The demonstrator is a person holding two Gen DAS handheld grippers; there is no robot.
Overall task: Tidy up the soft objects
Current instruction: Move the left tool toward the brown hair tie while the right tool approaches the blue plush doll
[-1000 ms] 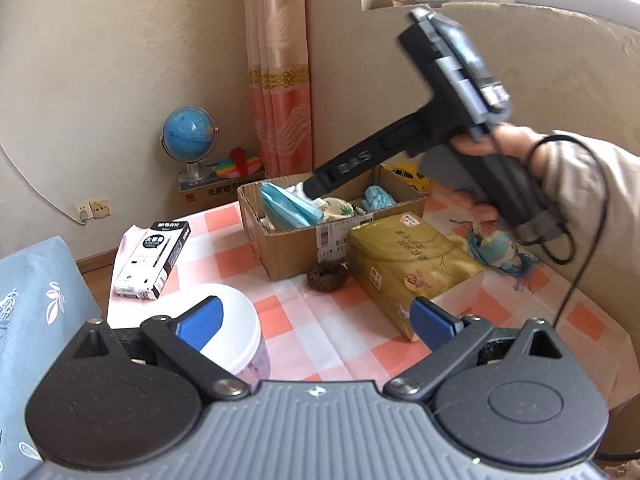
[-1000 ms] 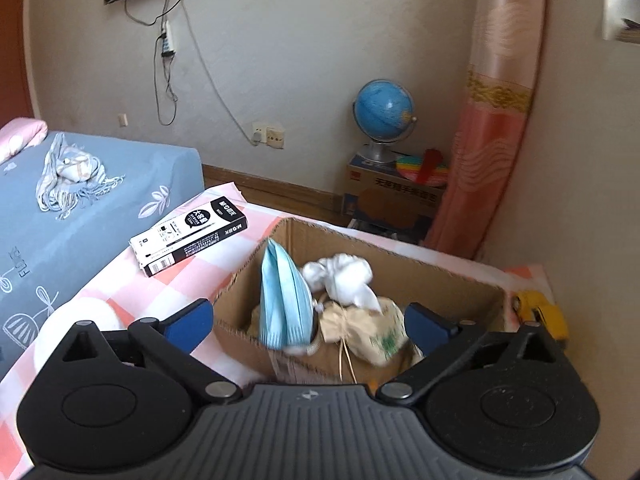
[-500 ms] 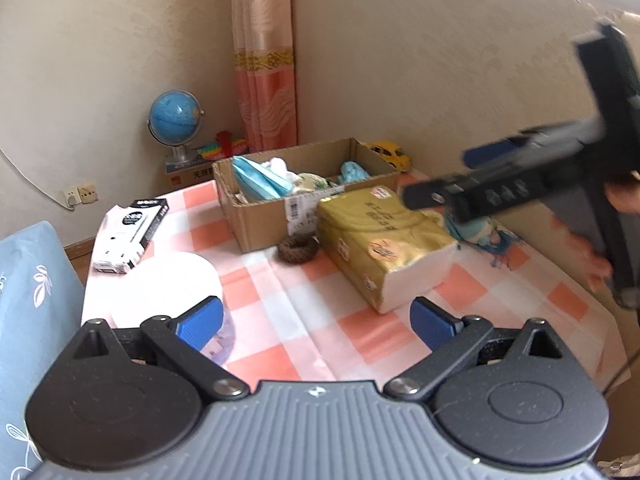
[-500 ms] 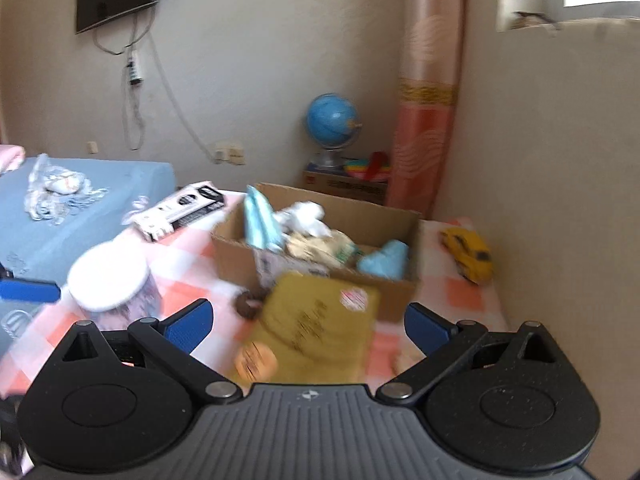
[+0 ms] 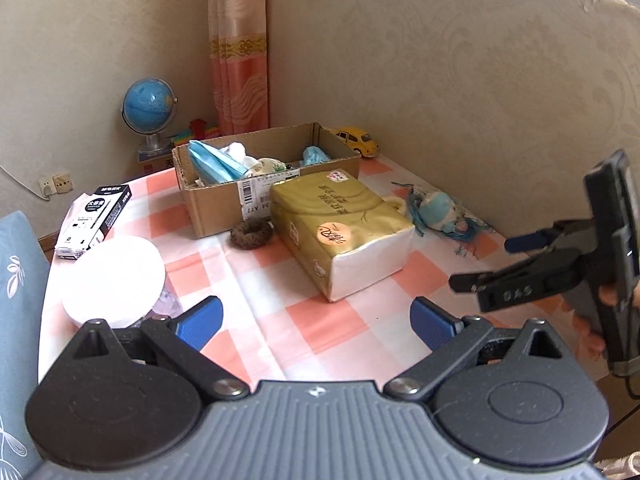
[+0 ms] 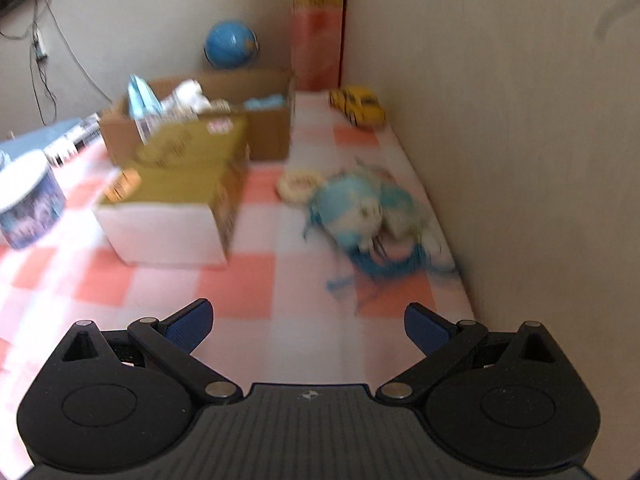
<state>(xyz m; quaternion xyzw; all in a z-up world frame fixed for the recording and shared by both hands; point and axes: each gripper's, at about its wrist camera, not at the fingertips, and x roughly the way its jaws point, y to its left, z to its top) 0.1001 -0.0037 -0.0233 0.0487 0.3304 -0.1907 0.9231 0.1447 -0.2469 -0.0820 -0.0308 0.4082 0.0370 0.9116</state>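
Observation:
An open cardboard box (image 5: 224, 204) (image 6: 272, 132) at the back of the checked table holds blue face masks (image 5: 214, 160), a white cloth, a small pouch and a blue soft item. A blue and white soft toy with strings (image 5: 438, 210) (image 6: 360, 208) lies by the right wall. A brown hair scrunchie (image 5: 252, 233) lies in front of the box. A pale ring (image 6: 298, 186) lies next to the toy. My left gripper (image 5: 316, 320) is open and empty above the table's near side. My right gripper (image 6: 308, 328) is open and empty, short of the toy; it also shows in the left wrist view (image 5: 492, 264).
A gold tissue pack (image 5: 340, 224) (image 6: 176, 184) lies mid-table. A white-lidded round tub (image 5: 114, 280) and a black and white carton (image 5: 94, 220) are at the left. A yellow toy car (image 5: 358, 140) (image 6: 358, 106) sits at the back right. A wall runs along the right.
My right gripper has come away from over the box, down and to the right, and now faces the blue soft toy. My left gripper has drawn back; it stays open.

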